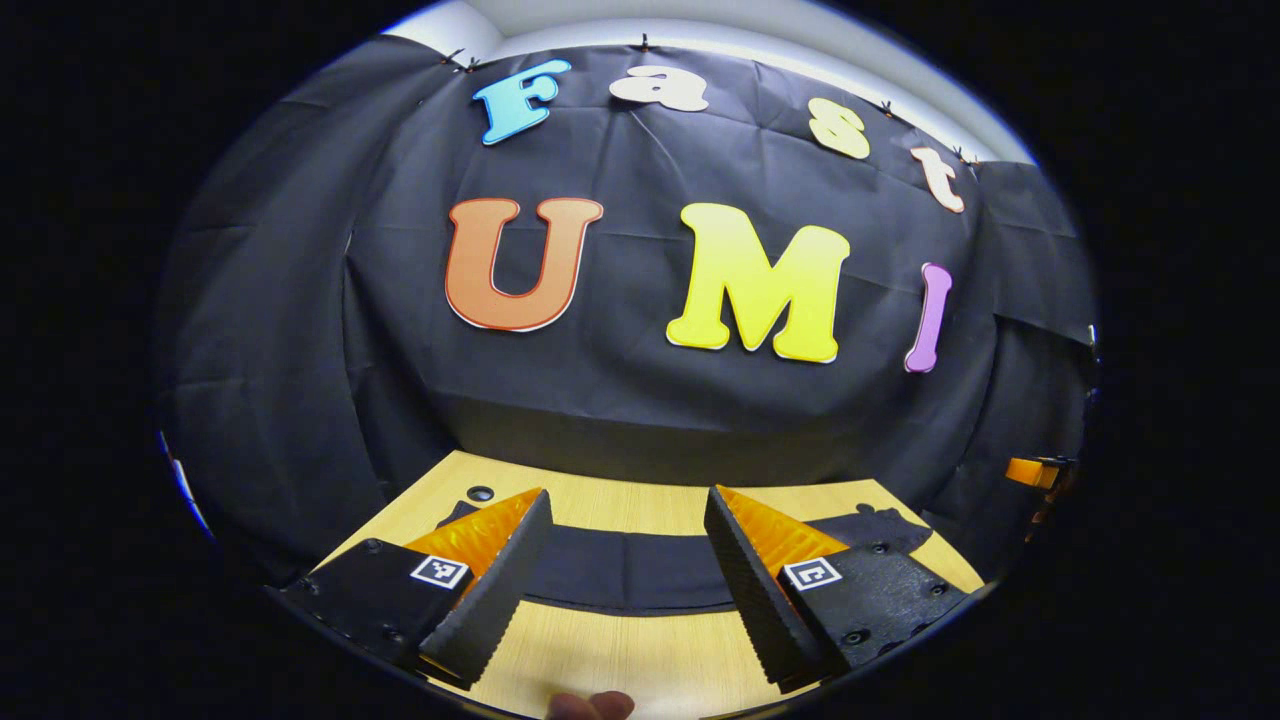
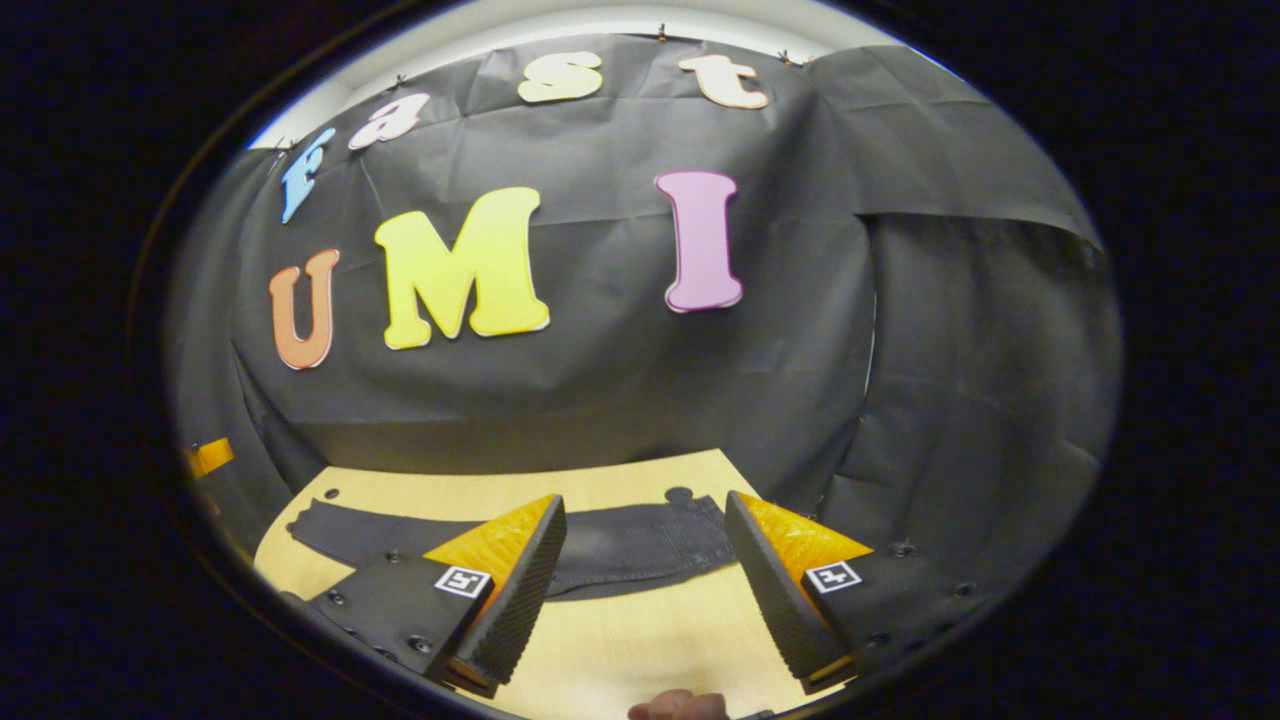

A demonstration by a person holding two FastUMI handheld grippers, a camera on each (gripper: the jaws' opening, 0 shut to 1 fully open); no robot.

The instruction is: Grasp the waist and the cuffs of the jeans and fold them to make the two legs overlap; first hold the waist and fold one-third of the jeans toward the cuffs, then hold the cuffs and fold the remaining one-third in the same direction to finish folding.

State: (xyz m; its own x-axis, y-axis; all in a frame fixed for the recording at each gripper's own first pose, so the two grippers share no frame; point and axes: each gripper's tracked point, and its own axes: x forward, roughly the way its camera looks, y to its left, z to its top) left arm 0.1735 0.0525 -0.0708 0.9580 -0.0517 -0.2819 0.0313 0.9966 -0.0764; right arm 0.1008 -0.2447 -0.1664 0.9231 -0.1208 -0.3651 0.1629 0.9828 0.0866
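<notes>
Dark jeans [image 1: 630, 570] lie flat across a light wooden table [image 1: 620, 660], stretched from side to side. In the left gripper view my left gripper [image 1: 625, 590] hangs open above the table's near part, the jeans showing between its fingers [image 1: 500, 590] farther off. In the right gripper view the jeans [image 2: 630, 550] run from the far left to the waist end near the right. My right gripper [image 2: 645, 590] is open too, held above bare wood short of the jeans, with nothing between its fingers [image 2: 520, 590].
The black cloth wall [image 1: 640, 380] rises just behind the table's far edge. A small dark hole [image 1: 480, 493] sits in the tabletop near the back left. A fingertip [image 1: 590, 705] shows at the bottom edge. An orange part [image 1: 1030, 472] shows at the far right.
</notes>
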